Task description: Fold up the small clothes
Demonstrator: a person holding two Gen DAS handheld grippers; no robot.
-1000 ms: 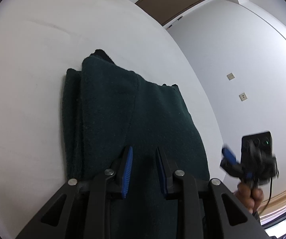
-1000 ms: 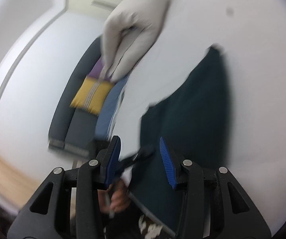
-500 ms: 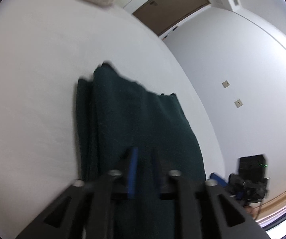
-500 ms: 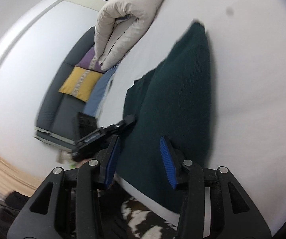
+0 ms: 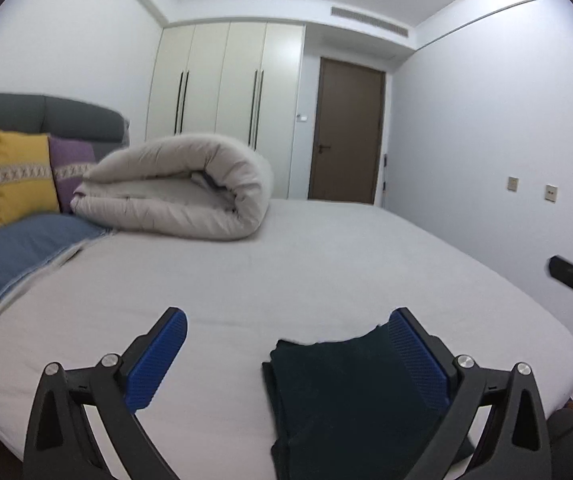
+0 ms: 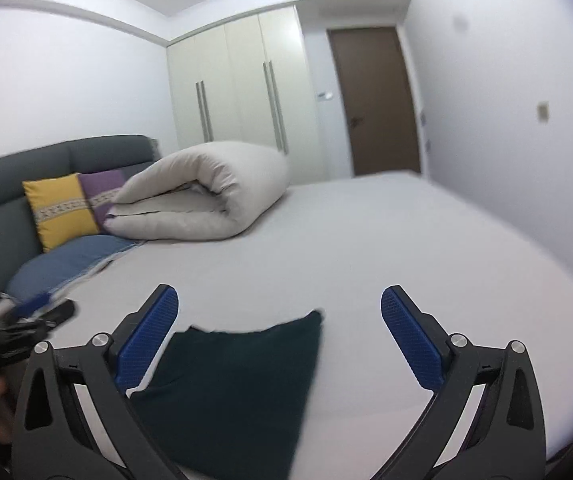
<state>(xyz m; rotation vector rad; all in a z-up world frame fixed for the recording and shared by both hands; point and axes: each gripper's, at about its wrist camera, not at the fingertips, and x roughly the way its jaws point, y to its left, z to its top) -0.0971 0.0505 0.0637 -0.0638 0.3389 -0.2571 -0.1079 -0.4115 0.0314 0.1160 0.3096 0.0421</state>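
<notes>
A folded dark green garment (image 5: pixel 342 396) lies flat on the white bed (image 5: pixel 306 264) near its front edge. It also shows in the right wrist view (image 6: pixel 238 388). My left gripper (image 5: pixel 286 356) is wide open and empty, held level above the bed with the garment under its right finger. My right gripper (image 6: pixel 278 336) is wide open and empty, with the garment below and toward its left finger. Neither gripper touches the garment.
A rolled white duvet (image 5: pixel 178 188) lies at the head of the bed, beside a blue pillow (image 5: pixel 18 248), yellow and purple cushions (image 5: pixel 22 176) and a grey headboard. A wardrobe (image 5: pixel 222 84) and brown door (image 5: pixel 346 136) stand behind. The wall is at the right.
Both grippers have opened wide and lifted from looking down at the garment to looking level across the bed. The garment stays folded on the bed.
</notes>
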